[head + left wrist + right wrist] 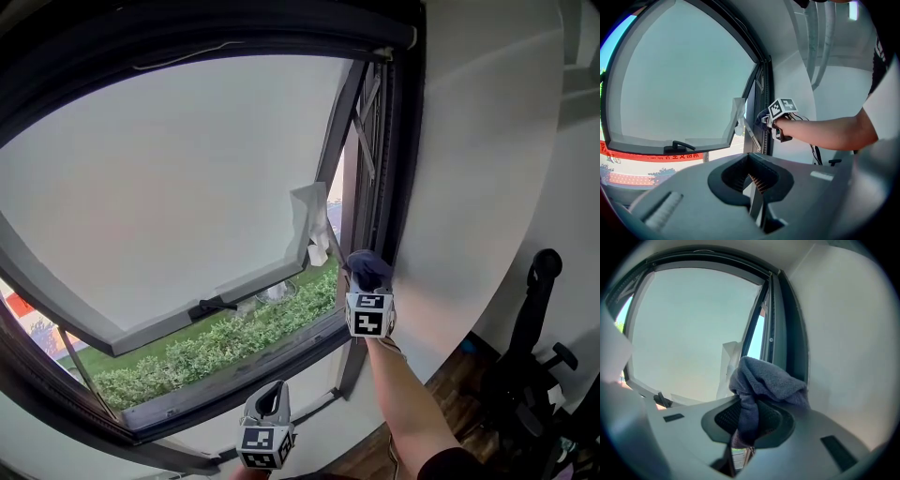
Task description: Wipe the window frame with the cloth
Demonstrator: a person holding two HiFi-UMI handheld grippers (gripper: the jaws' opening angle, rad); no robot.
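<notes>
Right gripper view: R claw (743,427) clamped on a grey-blue cloth (766,380), which bunches up over the jaws. Head view has the cloth up against the right upright of the dark window frame (398,159), just beside the white wall (469,187). Frosted sash (169,187) swung outward, w/ a white film (314,220) peeling at its corner and a black handle (211,307) on its bottom rail. L claw (755,187) sits low, under the frame's bottom rail, jaws together, nothing in them. Writing: red banner (651,154) outside w/ white characters (too small to read); b/w square markers on both cubes
</notes>
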